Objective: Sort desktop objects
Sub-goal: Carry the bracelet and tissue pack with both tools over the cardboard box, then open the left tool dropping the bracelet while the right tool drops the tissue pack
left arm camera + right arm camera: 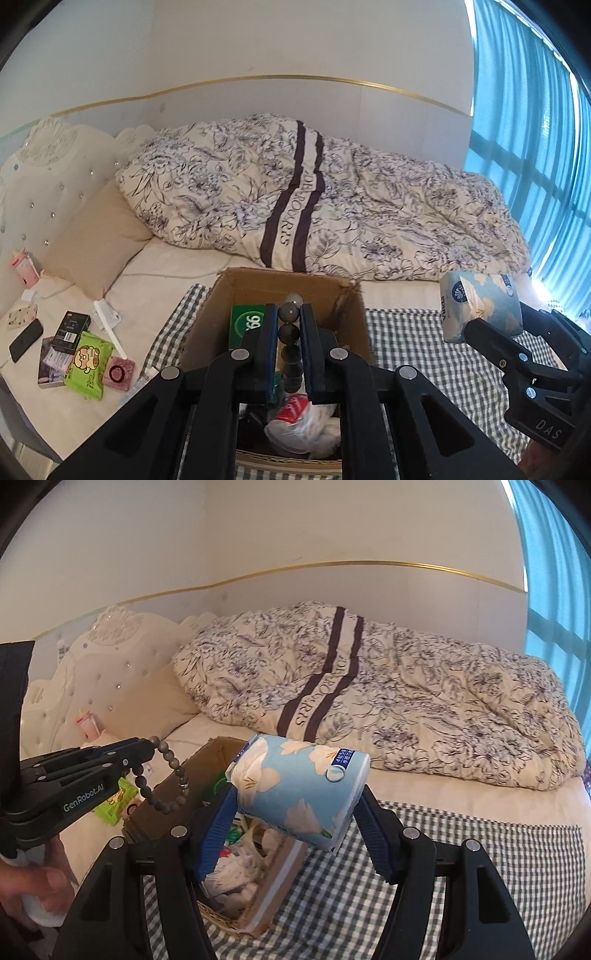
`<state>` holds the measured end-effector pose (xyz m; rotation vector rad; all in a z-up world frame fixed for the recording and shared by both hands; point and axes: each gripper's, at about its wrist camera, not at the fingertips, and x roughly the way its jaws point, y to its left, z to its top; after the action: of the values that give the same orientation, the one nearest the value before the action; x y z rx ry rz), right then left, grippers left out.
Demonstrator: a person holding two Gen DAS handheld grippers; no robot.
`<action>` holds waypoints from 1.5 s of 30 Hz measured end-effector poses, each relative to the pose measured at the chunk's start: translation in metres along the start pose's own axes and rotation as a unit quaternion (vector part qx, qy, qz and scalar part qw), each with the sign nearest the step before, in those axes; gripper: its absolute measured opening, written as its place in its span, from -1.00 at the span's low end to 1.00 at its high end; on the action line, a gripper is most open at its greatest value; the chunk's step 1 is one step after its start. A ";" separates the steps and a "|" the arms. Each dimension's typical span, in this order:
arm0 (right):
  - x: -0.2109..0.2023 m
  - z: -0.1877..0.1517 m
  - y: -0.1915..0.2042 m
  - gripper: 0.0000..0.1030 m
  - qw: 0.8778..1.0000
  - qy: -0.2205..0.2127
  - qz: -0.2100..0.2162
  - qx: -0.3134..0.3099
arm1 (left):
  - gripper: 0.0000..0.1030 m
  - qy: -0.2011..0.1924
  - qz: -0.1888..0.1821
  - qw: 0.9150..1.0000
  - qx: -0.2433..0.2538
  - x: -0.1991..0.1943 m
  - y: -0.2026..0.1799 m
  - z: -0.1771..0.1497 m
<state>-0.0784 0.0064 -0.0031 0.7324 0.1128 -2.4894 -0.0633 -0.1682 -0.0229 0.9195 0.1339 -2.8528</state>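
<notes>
Bed with checked cloth (424, 343) below. Left gripper (289, 332) fingers (271, 332) clenched on bead bracelet (290, 334), above cardboard box (243, 291). Right gripper (295, 823) fingers (218, 827) grasping tissue pack (295, 786), box just left. Green wipes pack (88, 363) far left.

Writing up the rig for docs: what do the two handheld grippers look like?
Both grippers, left gripper and right gripper, are black plastic linkages with silver pivot bolts and blue ribbed pads on the fingers. White lettering marks the bodies: "GenRobot.AI" on the left, "DAS" on the right. No cables visible.
</notes>
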 end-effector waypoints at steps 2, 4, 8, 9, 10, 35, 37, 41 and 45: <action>0.007 0.000 0.007 0.25 1.000 0.004 0.003 -0.004 | -0.78 0.005 0.000 1.000 -0.002 0.006 0.007 -0.002; 0.015 0.000 0.013 0.25 1.000 0.008 0.006 -0.007 | -0.78 0.010 0.001 1.000 -0.004 0.012 0.012 -0.003; 0.029 0.001 0.022 0.25 1.000 0.017 0.011 -0.014 | -0.78 0.021 0.002 1.000 -0.014 0.026 0.023 -0.006; 0.033 0.000 0.025 0.25 1.000 0.020 0.013 -0.016 | -0.78 0.024 0.002 1.000 -0.015 0.030 0.026 -0.007; 0.037 0.000 0.027 0.25 0.999 0.023 0.015 -0.018 | -0.78 0.027 0.003 0.999 -0.017 0.033 0.028 -0.008; 0.140 -0.032 0.053 0.26 0.989 0.132 0.041 -0.045 | -0.78 0.106 0.011 0.994 -0.027 0.109 0.057 -0.039; 0.145 -0.035 0.054 0.26 0.988 0.139 0.044 -0.046 | -0.78 0.108 0.013 0.994 -0.027 0.111 0.058 -0.041; 0.149 -0.038 0.057 0.33 0.986 0.149 0.055 -0.048 | -0.78 0.108 0.016 0.994 -0.028 0.112 0.058 -0.040; 0.141 -0.035 0.058 0.54 0.989 0.127 0.047 -0.055 | -0.78 0.101 0.017 0.994 -0.027 0.107 0.057 -0.035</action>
<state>-0.1314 -0.1015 -0.1023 0.9824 0.2979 -2.2706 -0.1199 -0.2317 -0.1162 1.1858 0.2144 -2.7037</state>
